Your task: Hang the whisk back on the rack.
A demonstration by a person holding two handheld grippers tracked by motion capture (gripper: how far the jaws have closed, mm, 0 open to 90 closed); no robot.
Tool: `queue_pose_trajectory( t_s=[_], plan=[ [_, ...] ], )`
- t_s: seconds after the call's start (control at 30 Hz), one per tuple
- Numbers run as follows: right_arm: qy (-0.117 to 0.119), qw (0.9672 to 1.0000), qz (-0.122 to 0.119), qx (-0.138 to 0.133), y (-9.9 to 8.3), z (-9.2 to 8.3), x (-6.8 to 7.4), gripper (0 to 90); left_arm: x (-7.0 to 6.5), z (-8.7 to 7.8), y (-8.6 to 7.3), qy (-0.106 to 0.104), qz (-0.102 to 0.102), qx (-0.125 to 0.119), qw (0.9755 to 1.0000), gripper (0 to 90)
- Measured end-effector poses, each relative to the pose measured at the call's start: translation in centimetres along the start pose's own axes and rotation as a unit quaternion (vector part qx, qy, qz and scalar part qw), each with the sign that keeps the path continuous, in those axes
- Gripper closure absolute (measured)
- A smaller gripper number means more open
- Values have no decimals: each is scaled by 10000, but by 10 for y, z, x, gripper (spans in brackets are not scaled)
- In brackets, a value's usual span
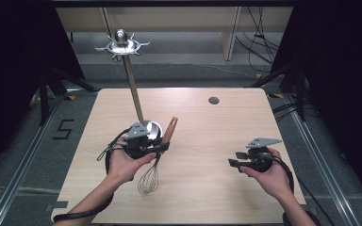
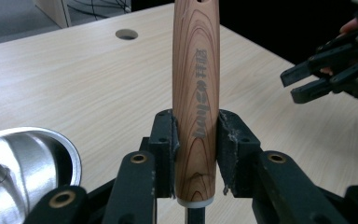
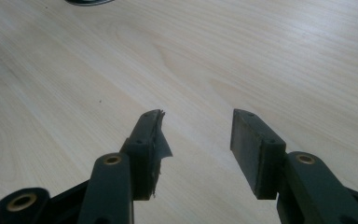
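Observation:
A whisk with a wooden handle (image 1: 171, 128) and a wire head (image 1: 150, 179) hangs over the table, head toward me. My left gripper (image 1: 159, 148) is shut on the handle. In the left gripper view the handle (image 2: 196, 60) stands upright between the two pads, with my left gripper (image 2: 196, 128) pressing on both of its sides. My right gripper (image 1: 236, 161) is held above the right part of the table, pointing left. In the right gripper view my right gripper (image 3: 196, 127) is open, with bare wood between its jaws. It also appears far off as the right gripper (image 2: 328, 70).
A metal stand has a round shiny base (image 1: 153, 129) beside my left hand and a slanted pole up to a hooked top (image 1: 121, 45). The base (image 2: 28, 163) lies left of the handle. The wooden table (image 1: 207, 193) has a cable hole (image 1: 213, 100).

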State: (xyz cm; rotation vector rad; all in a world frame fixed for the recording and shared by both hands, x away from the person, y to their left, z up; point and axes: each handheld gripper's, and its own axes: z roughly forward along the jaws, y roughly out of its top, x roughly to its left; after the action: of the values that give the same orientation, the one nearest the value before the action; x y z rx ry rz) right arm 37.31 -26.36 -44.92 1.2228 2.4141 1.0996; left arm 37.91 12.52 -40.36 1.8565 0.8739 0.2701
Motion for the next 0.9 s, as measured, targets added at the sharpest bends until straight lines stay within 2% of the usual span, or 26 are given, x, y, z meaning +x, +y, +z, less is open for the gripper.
queue_pose_trajectory(
  t_s=[0.03,0.13,0.17,0.2,0.23,0.33,0.37,0.4,0.47,0.5,0.57,0.77,0.87,0.9],
  plan=[
    [11,9997,104,-222,-1,4,2,540,1,-2,0,-47,-22,-106,9999,683],
    [-14,9998,39,-177,-1,3,0,538,2,-8,1,-45,-60,-234,9997,683],
    [-7,9997,182,-174,-1,3,3,537,2,-10,2,-56,-71,-294,9995,683],
    [11,10000,18,-34,0,1,1,537,2,-12,2,-70,-59,-326,9994,683],
    [-18,9997,11,-232,-1,4,1,536,2,-13,2,-70,-39,-372,9993,683],
    [14,9999,48,-89,-1,1,1,536,2,-18,3,-34,20,-479,9988,683],
    [-45,9997,-82,-216,-1,3,-1,536,3,-20,3,-34,47,-503,9987,682],
    [10,10000,1,-34,0,0,0,536,3,-21,4,8,50,-495,9988,682],
    [-8,10000,34,-23,0,0,1,535,3,-23,4,13,34,-530,9986,682],
    [11,10000,-8,-18,0,0,0,534,4,-26,5,74,42,-596,9982,683],
    [15,10000,-8,-29,0,0,0,534,5,-28,6,48,45,-706,9975,683],
    [-21,10000,44,-40,0,-1,1,529,6,-39,11,258,46,-944,9952,683],
    [-14,10000,35,-5,1,-1,1,528,7,-43,14,301,58,-1076,9937,683],
    [-30,10000,-34,-29,1,-1,-1,528,7,-45,14,329,53,-1084,9936,683]
  ],
)
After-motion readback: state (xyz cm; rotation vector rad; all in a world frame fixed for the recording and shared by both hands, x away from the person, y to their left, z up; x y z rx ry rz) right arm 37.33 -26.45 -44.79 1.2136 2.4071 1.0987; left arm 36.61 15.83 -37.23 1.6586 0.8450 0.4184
